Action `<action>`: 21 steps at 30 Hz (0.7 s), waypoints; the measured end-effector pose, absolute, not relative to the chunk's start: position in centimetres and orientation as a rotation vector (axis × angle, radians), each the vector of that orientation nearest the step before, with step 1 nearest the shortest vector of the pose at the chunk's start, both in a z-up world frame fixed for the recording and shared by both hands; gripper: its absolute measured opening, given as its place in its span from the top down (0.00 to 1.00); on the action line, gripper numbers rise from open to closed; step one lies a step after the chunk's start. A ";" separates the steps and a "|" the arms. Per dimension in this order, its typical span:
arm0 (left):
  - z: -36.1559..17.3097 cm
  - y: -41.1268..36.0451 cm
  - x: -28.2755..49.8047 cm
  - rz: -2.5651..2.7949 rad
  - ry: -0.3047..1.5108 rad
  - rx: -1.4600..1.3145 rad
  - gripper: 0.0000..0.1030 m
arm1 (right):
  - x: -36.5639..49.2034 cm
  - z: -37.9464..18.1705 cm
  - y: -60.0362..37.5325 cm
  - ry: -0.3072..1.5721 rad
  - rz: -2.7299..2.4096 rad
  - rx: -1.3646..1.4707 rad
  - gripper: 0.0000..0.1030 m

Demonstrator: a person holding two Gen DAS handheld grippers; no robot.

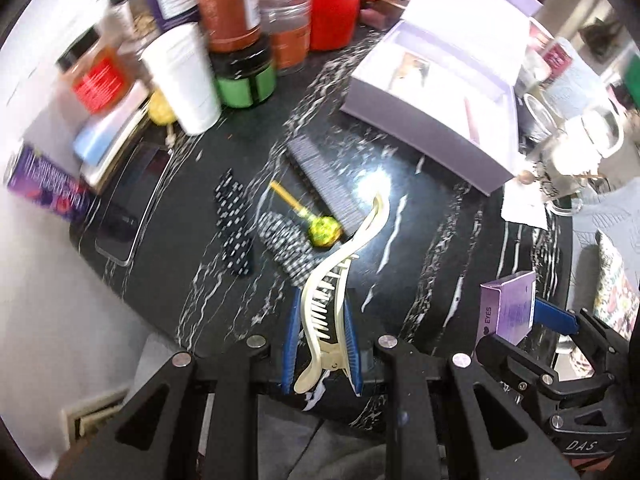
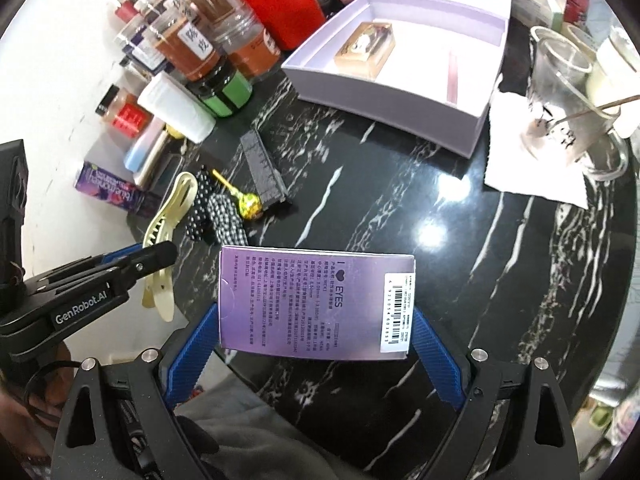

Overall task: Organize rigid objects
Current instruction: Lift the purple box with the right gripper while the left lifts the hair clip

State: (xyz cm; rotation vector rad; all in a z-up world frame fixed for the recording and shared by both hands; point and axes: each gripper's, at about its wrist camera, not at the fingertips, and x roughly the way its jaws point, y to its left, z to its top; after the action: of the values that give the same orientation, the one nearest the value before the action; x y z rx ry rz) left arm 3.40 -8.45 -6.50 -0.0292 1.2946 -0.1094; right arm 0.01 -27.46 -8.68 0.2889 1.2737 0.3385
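Table (image 2: 400, 208) bears all. Open box (image 2: 472, 120) at far side, small case (image 2: 366, 50) inside it. Jars (image 2: 200, 52) clustered far left, canister (image 2: 280, 4) behind them. Comb (image 2: 264, 168) mid-table, pin (image 2: 240, 196) just left of it, two hair clips (image 2: 216, 216) left of pin. Phone (image 1: 128, 204) at left edge. Cups (image 2: 560, 92) far right, napkin (image 2: 520, 160) under them. Left gripper (image 1: 320, 340) holds claw clip (image 1: 332, 280) above near edge; right gripper (image 2: 316, 344) holds carton (image 2: 316, 304) to its right.

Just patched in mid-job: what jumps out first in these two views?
Each gripper is loaded: the left gripper pinches a cream hair claw, the right gripper clamps a purple box above the black marble table. Behind them, an open lavender box and a red canister stand out.
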 end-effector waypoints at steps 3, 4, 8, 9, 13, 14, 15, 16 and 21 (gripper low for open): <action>-6.0 -9.1 4.5 -0.153 1.292 -0.006 0.80 | 0.3 -8.0 -27.9 1.259 0.315 0.303 0.09; -5.9 -9.2 4.9 -0.168 1.291 0.004 0.80 | 0.5 -7.9 -28.0 1.256 0.306 0.312 0.09; -5.4 -10.0 6.9 -0.223 1.284 0.036 0.80 | 1.3 -7.3 -28.6 1.243 0.264 0.346 0.09; -5.3 -10.2 7.5 -0.238 1.283 0.041 0.80 | 1.5 -7.2 -28.7 1.241 0.253 0.352 0.09; -5.1 -11.0 9.7 -0.292 1.276 0.067 0.80 | 2.6 -6.7 -29.2 1.233 0.209 0.383 0.09; -5.1 -11.2 10.2 -0.303 1.276 0.073 0.80 | 3.0 -6.5 -29.3 1.230 0.196 0.390 0.09; -5.0 -11.4 10.6 -0.313 1.277 0.077 0.80 | 3.3 -6.4 -29.4 1.228 0.185 0.396 0.09; -4.9 -11.5 11.0 -0.323 1.277 0.081 0.80 | 3.6 -6.4 -29.5 1.228 0.177 0.401 0.09; -4.6 -12.1 13.3 -0.359 1.277 0.094 0.80 | 5.1 -6.1 -30.1 1.215 0.139 0.423 0.09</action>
State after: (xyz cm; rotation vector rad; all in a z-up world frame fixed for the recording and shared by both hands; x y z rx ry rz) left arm 13.32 -12.14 -4.58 0.0945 1.2766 -0.3585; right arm 5.08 -30.13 -6.08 0.4231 1.2148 0.1393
